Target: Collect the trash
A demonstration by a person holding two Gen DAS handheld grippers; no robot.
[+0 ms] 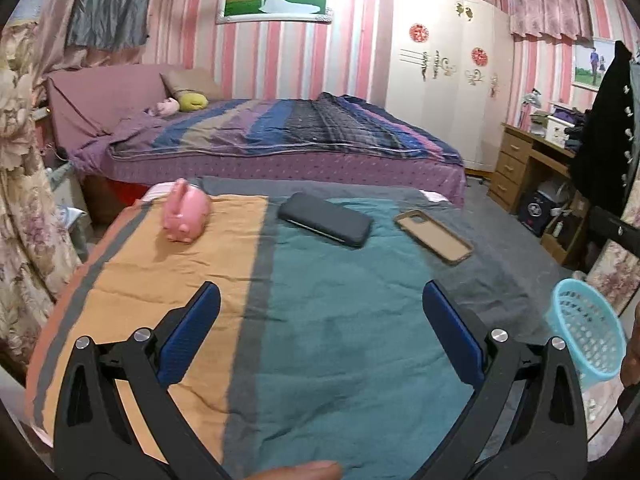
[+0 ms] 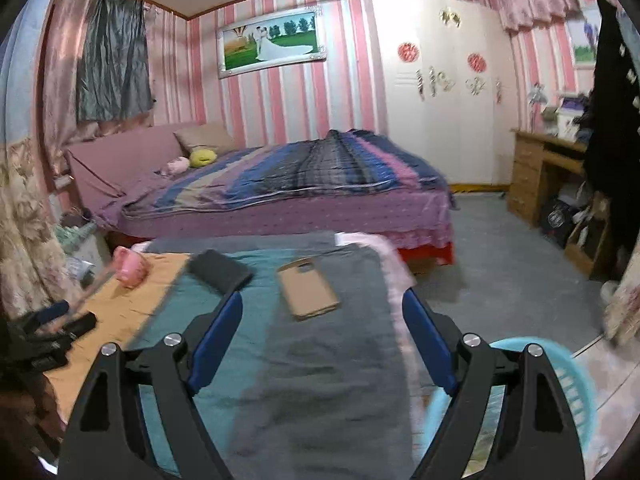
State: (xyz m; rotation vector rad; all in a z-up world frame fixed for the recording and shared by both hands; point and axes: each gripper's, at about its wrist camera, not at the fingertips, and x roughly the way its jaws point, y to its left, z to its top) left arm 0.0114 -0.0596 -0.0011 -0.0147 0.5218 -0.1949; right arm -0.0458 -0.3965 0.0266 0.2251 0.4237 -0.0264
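Note:
My left gripper [image 1: 320, 300] hovers open over a table draped in an orange, teal and grey cloth [image 1: 320, 360], with nothing between its blue pads. Beyond it lie a pink piggy bank [image 1: 186, 212], a black phone case [image 1: 325, 219] and a tan phone case [image 1: 434, 236]. A light blue mesh basket [image 1: 586, 332] sits off the table's right side. My right gripper [image 2: 323, 304] is open too, over the grey strip, with the tan case [image 2: 308, 288] just past its tips. The basket [image 2: 560, 380] shows behind its right finger. The left gripper [image 2: 60, 320] appears blurred at the left edge.
A bed [image 1: 280, 136] with a striped quilt stands behind the table. A white wardrobe [image 1: 440, 80] and a cluttered wooden desk [image 1: 520, 160] fill the right. Flowered curtains [image 1: 24, 200] hang at the left. Grey floor [image 2: 500, 260] lies right of the table.

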